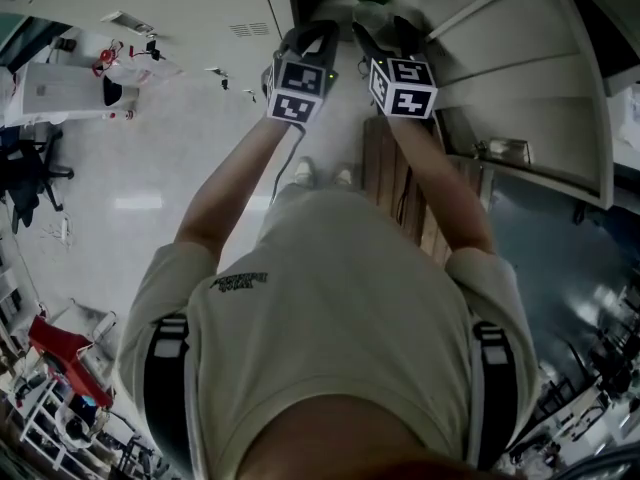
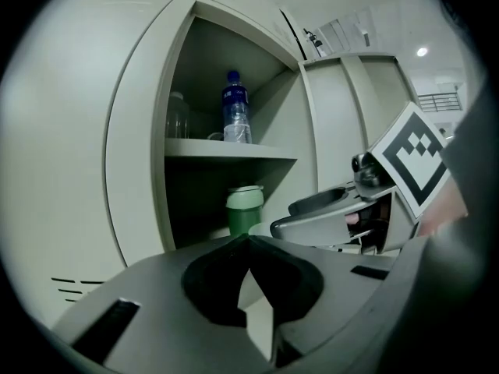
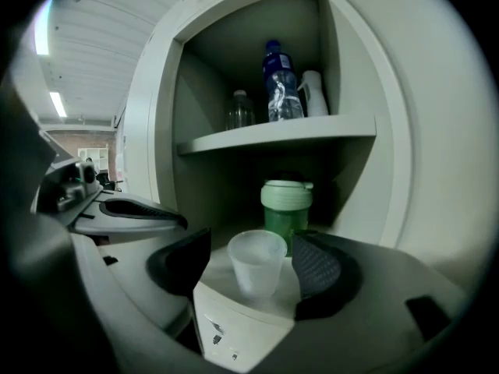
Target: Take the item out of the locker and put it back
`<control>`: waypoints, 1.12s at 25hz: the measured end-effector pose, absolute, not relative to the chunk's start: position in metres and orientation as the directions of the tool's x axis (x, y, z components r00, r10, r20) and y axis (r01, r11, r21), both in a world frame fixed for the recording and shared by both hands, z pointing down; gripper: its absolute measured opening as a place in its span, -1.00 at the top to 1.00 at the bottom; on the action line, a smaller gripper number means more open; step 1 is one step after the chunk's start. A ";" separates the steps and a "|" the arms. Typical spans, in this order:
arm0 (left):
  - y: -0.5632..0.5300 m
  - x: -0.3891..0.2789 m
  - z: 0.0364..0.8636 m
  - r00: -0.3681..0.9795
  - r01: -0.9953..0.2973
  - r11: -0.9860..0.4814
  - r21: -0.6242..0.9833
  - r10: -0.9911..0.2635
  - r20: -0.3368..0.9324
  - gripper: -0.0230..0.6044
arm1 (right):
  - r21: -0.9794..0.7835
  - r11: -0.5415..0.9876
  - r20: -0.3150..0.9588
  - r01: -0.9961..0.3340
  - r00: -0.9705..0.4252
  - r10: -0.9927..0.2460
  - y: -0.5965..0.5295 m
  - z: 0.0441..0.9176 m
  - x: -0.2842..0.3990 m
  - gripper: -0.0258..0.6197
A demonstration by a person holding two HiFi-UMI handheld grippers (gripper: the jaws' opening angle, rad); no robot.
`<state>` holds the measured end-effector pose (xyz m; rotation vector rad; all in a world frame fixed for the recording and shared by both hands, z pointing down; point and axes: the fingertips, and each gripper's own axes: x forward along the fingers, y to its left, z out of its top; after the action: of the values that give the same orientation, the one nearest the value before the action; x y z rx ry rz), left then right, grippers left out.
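A: Status?
B: Clear cup sits in the locker's lower compartment, between your right claw's wide jaws, untouched. Left claw closed, empty. Either already returned or not yet taken.

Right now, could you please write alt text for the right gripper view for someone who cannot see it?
A clear plastic cup stands between the open jaws of the right gripper, at an open locker. Behind it is a green bottle with a pale lid; the shelf above holds a water bottle, a clear jar and a white bottle.
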<state>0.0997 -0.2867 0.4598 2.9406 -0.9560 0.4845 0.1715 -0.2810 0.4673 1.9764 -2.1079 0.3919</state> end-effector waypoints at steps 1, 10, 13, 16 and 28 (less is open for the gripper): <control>-0.286 0.099 0.454 0.766 -0.578 -0.812 -0.084 -0.575 0.287 0.89 | -0.041 0.062 0.327 -0.997 -0.072 -0.942 -0.279 0.459 0.170 -0.11; -0.275 0.086 0.384 0.776 -0.596 -0.795 -0.115 -0.607 0.172 0.89 | -0.037 0.096 0.154 -0.995 -0.101 -0.983 -0.251 0.374 0.158 0.08; -0.269 0.078 0.355 0.778 -0.602 -0.786 -0.140 -0.617 0.122 0.89 | -0.027 0.101 0.084 -0.995 -0.103 -0.991 -0.236 0.342 0.156 0.25; -0.260 0.070 0.325 0.781 -0.606 -0.778 -0.166 -0.621 0.065 0.89 | -0.014 0.107 0.019 -0.994 -0.108 -0.994 -0.219 0.312 0.155 0.37; -0.204 0.043 0.255 0.805 -0.588 -0.773 -0.238 -0.589 -0.074 0.89 | 0.027 0.140 -0.117 -0.990 -0.142 -0.983 -0.158 0.255 0.146 0.77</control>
<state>0.0429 -0.2041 0.2552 3.2207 -1.0689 0.0079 0.1459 -0.1584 0.2547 2.1023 -2.4239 -0.1556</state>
